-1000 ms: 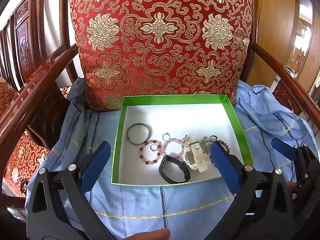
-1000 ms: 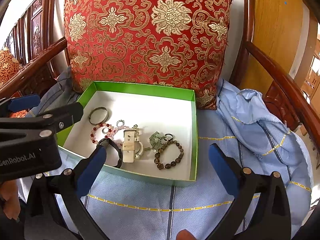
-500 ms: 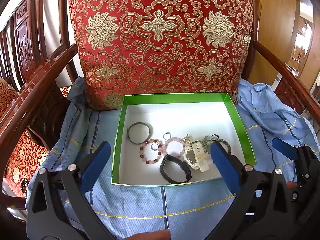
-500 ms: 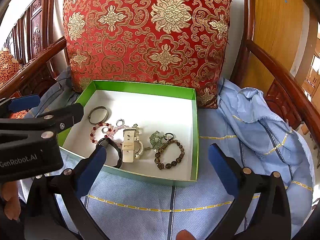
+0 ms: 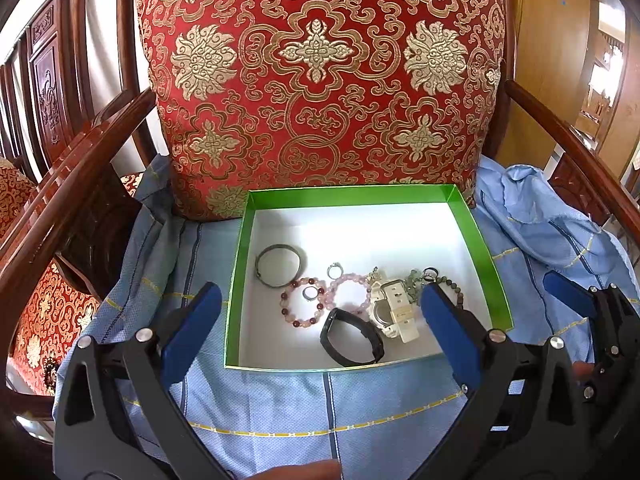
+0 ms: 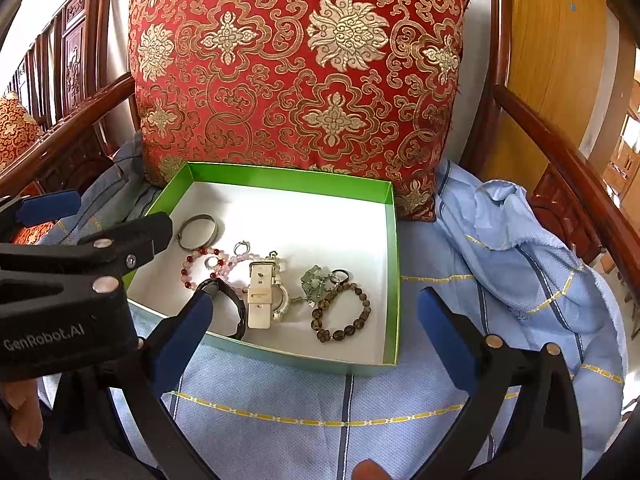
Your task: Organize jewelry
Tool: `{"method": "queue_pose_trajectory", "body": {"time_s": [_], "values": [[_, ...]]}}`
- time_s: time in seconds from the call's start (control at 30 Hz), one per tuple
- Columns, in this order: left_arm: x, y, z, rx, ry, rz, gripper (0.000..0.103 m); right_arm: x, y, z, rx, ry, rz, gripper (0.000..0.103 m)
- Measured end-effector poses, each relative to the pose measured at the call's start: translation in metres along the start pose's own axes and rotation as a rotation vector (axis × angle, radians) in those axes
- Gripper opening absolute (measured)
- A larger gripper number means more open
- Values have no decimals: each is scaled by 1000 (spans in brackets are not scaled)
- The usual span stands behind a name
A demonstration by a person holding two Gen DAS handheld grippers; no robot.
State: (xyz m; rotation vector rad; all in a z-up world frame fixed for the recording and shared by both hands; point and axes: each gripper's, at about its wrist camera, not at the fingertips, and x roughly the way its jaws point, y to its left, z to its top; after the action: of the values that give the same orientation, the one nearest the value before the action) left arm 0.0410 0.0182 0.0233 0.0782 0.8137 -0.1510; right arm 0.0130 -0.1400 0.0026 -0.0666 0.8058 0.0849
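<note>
Green-walled shallow cardboard box (image 6: 394,240): bracelets, rings, white strap watch (image 6: 262,292) held loosely clustered; left gripper (image 5: 320,312), right gripper (image 6: 314,316) spread, empty; stage undetermined.

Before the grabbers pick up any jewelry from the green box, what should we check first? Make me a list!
1. Left tool open and holding nothing: ok.
2. Right tool open and holding nothing: ok.
3. Green box sits flat on the blue cloth: ok.
4. Brown bead bracelet lies clear with room around it: ok.
5. White watch free of its neighbours: not ok, it touches the pink bead bracelet and the black band.
6. Green charm piece untangled from the small rings: cannot tell.
</note>
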Motion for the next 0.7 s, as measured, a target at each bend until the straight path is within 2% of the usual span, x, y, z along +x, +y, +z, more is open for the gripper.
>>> {"method": "queue_pose_trajectory", "body": {"time_s": [0.7], "values": [[0,0,-2,15,2,8,99,3,6,1,-19,4,-2,100]]}}
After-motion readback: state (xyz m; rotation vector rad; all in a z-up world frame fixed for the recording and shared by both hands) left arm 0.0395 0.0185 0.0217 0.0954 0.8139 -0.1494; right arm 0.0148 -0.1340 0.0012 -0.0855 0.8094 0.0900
